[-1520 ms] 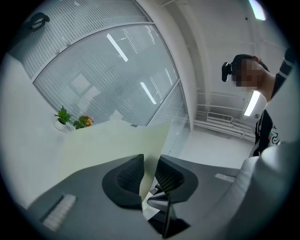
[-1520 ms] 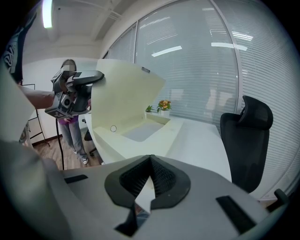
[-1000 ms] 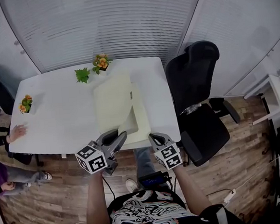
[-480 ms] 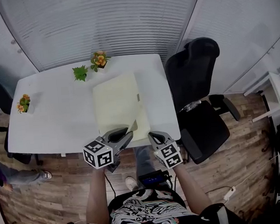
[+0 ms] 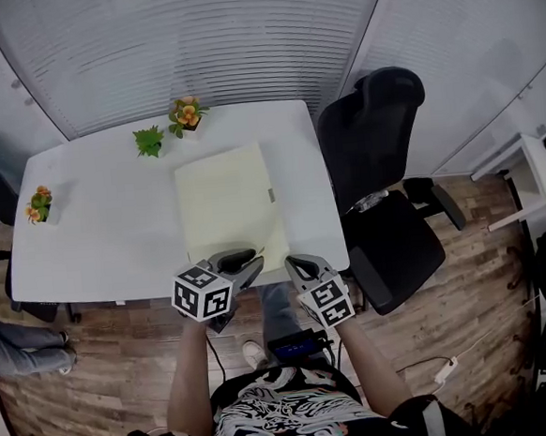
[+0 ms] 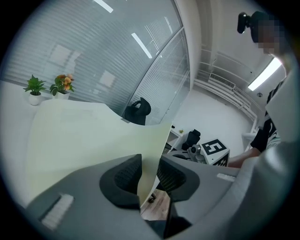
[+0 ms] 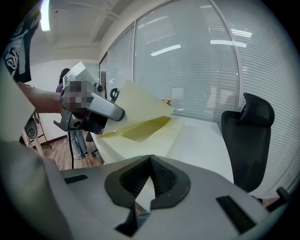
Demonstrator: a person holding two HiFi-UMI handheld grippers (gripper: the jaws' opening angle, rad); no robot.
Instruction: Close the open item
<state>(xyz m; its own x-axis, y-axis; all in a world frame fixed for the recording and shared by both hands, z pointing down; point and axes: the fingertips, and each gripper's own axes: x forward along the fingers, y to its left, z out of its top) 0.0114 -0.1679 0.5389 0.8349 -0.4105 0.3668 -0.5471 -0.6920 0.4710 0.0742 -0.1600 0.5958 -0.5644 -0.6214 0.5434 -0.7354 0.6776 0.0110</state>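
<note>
**Item:** folder (image 5: pixel 227 202), pale yellow, large and flat.

**Location:** right half of the white table (image 5: pixel 105 235), centre of the head view. Its near end reaches the table's near edge.

**Long axis:** runs bottom to top of the head view, with the far end leaning slightly left. A small tab (image 5: pixel 271 195) sits midway on the right long edge.

**Condition:** not fully shut. In the right gripper view the cover (image 7: pixel 140 101) stands lifted off the lower leaf (image 7: pixel 161 133) at the near corner. The mouth gapes toward the camera and shows darker yellow inside; any contents cannot be made out.

**Left gripper** (image 5: pixel 251 259): lower centre of the head view, at the folder's near edge. It pinches the cover's corner between its pads, and its jaws have just been easing apart.

**Right gripper** (image 5: pixel 291 263): just right of the left one. Its jaws are pressed together at the tips. A pale sliver shows behind them, and I cannot tell whether it is folder or table.

**Small pots on the table:**
- One holds a green plant (image 5: pixel 148 140), at the far edge.
- Beside it, one holds an orange-flowered plant (image 5: pixel 186 113), also at the far edge.
- A third pot (image 5: pixel 37 205), also with orange flowers, stands at the left end.

**Also:** black office chair (image 5: pixel 381 157), right of the table.
</note>
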